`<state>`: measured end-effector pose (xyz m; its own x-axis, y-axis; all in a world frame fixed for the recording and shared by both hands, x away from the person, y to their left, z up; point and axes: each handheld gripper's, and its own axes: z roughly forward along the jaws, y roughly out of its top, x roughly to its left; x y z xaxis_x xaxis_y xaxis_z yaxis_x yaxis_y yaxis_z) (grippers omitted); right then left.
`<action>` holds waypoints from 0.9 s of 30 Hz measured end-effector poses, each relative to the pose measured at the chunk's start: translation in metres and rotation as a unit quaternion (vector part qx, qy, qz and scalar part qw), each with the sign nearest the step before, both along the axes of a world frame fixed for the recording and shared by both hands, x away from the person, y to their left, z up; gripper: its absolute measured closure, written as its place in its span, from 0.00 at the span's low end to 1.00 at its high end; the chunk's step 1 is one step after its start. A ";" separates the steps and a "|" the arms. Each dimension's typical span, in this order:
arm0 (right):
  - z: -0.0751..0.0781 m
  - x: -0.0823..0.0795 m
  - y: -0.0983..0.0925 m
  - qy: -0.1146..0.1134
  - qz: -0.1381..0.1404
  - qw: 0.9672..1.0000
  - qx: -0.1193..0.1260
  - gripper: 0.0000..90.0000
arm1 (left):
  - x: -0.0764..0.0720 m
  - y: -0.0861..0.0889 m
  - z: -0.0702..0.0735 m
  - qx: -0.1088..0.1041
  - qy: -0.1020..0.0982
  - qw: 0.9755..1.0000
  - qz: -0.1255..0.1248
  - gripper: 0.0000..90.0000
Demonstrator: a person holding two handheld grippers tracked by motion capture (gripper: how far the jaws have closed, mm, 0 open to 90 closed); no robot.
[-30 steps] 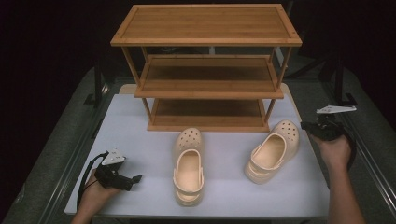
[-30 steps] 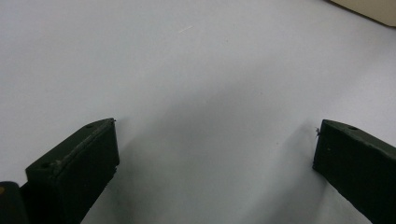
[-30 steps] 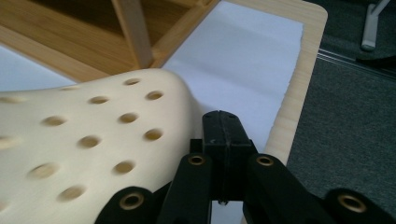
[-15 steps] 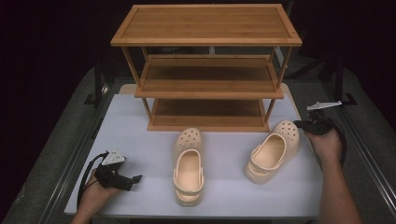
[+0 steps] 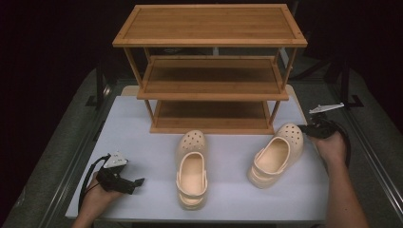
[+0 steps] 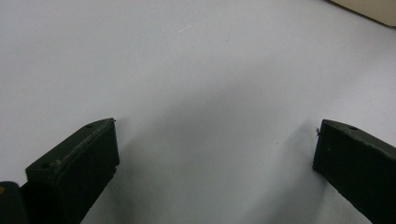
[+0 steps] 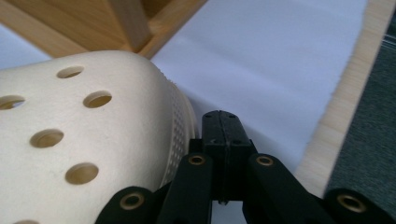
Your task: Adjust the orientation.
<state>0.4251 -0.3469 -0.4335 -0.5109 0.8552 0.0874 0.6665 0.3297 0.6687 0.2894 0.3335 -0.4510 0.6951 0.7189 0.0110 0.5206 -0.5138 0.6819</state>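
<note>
Clog point(image 5: 275, 154) number one, the cream one at the right of centre in the high view, lies on the white table point(image 5: 142, 128) with its toe pointing up and right toward the lower right leg of the wooden rack point(image 5: 211, 71); its mate point(image 5: 192, 168) lies at lower centre, toe up. My right claw point(image 5: 311, 129) sits at the right of the frame, just beside that toe, and in the right gripper view point(image 7: 223, 135) its jaws are clenched flat together with nothing between them, the perforated toe point(image 7: 84, 135) bulging at the left. My left claw point(image 5: 135, 183) rests at lower left, well apart from both shoes, jaws spread wide over bare table in the left gripper view point(image 6: 215, 140). To do this well, I judge I must spread the right jaws before going further, then come in over the toe's side wall or the heel strap, not push against the foam with a closed tip, which would only slide the shoe toward the rack. Whether my tip already touches the toe I cannot tell. The heel of the clog is cut off in the right gripper view.
</note>
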 end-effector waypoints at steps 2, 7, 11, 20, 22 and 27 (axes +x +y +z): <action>0.000 -0.002 0.003 0.000 0.003 1.000 0.000 1.00 | 0.000 0.000 0.000 0.000 0.000 1.000 0.000 0.00; -0.001 -0.010 0.008 -0.006 0.016 1.000 0.004 1.00 | 0.000 0.000 0.000 0.000 0.000 1.000 0.000 0.00; -0.002 -0.019 0.012 -0.009 0.018 1.000 0.008 1.00 | 0.000 0.000 0.000 0.000 0.000 1.000 0.000 0.00; -0.003 -0.037 0.025 -0.005 0.035 0.999 -0.002 1.00 | 0.000 0.000 0.000 -0.001 0.000 1.000 0.000 0.00; -0.003 -0.040 0.029 -0.006 0.040 0.999 -0.002 1.00 | 0.000 0.000 0.000 -0.001 -0.001 1.000 0.000 0.00; -0.005 -0.049 0.039 -0.009 0.047 0.999 -0.005 1.00 | 0.000 0.000 0.000 -0.001 -0.001 1.000 0.000 0.00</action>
